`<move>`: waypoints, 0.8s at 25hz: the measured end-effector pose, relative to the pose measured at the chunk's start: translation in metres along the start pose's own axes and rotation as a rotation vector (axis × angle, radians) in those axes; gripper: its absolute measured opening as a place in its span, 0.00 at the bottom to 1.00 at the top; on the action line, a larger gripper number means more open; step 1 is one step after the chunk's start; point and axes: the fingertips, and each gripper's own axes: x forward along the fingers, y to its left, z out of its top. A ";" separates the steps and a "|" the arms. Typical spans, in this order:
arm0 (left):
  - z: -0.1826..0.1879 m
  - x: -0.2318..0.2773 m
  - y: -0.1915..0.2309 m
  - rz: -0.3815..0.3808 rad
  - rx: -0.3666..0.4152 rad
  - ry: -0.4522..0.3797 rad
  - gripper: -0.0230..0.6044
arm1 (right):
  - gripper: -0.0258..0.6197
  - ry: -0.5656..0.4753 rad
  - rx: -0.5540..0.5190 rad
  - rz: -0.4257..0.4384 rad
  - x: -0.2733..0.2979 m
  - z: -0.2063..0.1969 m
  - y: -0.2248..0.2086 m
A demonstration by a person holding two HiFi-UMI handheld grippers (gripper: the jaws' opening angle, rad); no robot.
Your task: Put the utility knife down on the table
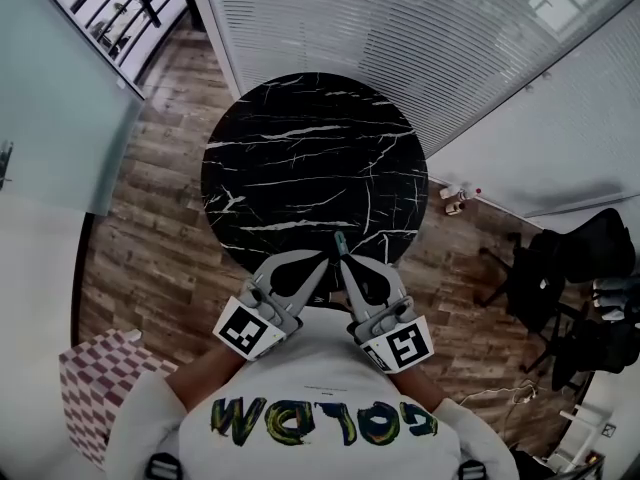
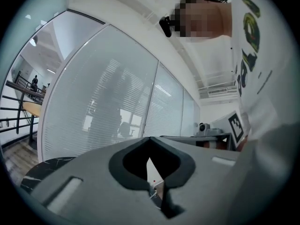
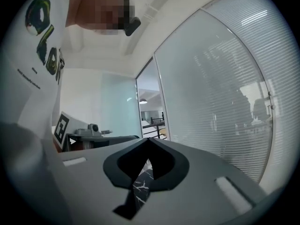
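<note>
Both tools are held side by side over the table's [image 1: 300, 138] near edge. The left tool [image 1: 323, 259] [image 2: 149, 139] and right tool [image 1: 344, 256] [image 3: 149, 140] each have jaws pressed together. A teal stub [image 1: 340, 238] pokes out at their tips; I cannot tell if it is the knife.

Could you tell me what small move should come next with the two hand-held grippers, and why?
Probably ease both forward and lower over the table. The left hand-held gripper and right hand-held gripper sit jaws together at its near edge; a slim thing at their tips may be the knife.
</note>
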 end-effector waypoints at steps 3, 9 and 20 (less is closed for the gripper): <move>0.011 -0.002 -0.003 -0.001 0.002 -0.011 0.04 | 0.04 -0.007 0.014 0.015 0.000 0.009 0.004; 0.027 -0.006 -0.007 0.004 0.032 -0.028 0.04 | 0.04 -0.009 -0.041 0.006 -0.002 0.027 0.009; 0.027 -0.007 -0.011 0.001 0.042 -0.015 0.04 | 0.04 -0.009 -0.061 -0.015 -0.004 0.029 0.014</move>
